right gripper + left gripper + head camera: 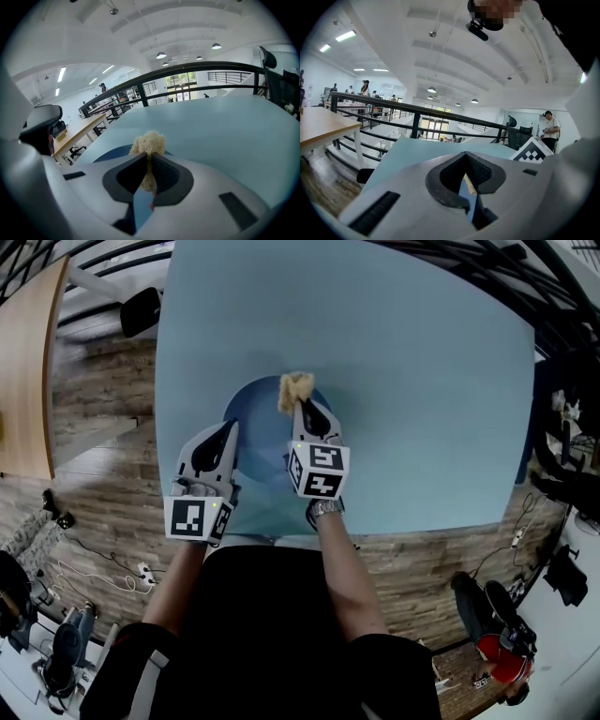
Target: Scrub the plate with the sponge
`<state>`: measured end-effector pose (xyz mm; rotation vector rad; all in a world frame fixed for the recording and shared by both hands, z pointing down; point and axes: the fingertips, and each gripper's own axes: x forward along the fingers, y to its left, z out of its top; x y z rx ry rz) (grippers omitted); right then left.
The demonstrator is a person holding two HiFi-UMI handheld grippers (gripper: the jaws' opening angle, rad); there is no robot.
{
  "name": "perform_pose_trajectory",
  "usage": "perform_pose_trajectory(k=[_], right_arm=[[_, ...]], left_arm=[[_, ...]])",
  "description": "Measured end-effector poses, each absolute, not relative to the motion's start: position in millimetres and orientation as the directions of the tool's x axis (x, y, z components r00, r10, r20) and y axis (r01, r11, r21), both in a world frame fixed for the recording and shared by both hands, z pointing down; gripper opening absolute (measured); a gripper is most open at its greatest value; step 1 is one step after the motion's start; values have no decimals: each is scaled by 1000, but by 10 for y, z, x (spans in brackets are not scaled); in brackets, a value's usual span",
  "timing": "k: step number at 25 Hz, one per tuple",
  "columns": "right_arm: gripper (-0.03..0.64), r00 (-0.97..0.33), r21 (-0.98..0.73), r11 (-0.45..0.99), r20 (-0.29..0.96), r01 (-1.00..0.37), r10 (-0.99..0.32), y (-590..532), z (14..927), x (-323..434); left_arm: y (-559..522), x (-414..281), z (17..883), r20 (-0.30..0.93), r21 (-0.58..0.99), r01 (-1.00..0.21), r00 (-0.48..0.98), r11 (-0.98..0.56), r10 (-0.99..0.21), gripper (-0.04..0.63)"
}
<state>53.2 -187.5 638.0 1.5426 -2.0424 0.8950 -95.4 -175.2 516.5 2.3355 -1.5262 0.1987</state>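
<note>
The right gripper (149,161) is pinching its jaws nearly together on the tan, fluffy sponge (149,143), whose tuft is sticking out past the tips. That leaves soft material, not plastic, meeting the dish. In the head view this gripper (302,407) is reaching over the far side of the blue plate (258,413), with the sponge (297,390) sitting at the far rim, so it looks as though it is working that edge.

The left gripper (466,187) is closing its jaws on a thin blue edge, apparently the plate (467,197) rim seen side-on. It is probably bracing the dish so the scrubbing is not pushing it across the table (422,381). From above, the left gripper (228,427) is coming in at the plate's near-left edge, beside the right one.

The plate is lying flat on the pale blue table, close to its near edge.

No brand or readable writing is showing; only the black-and-white square markers on the right cube (319,470) and the left cube (197,518) are standing out
</note>
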Motion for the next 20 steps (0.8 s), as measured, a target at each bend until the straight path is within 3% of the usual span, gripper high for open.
perform_pose_trajectory(k=[13, 20], right_arm=[[37, -216, -209, 95, 689, -973, -692, -1680, 6344, 889], [37, -259, -236, 131, 665, -963, -700, -1609, 6207, 738]], left_arm=[[-1676, -913, 5126, 292, 204, -901, 429, -382, -855, 2], [-1604, -911, 5093, 288, 201, -904, 423, -377, -859, 2]])
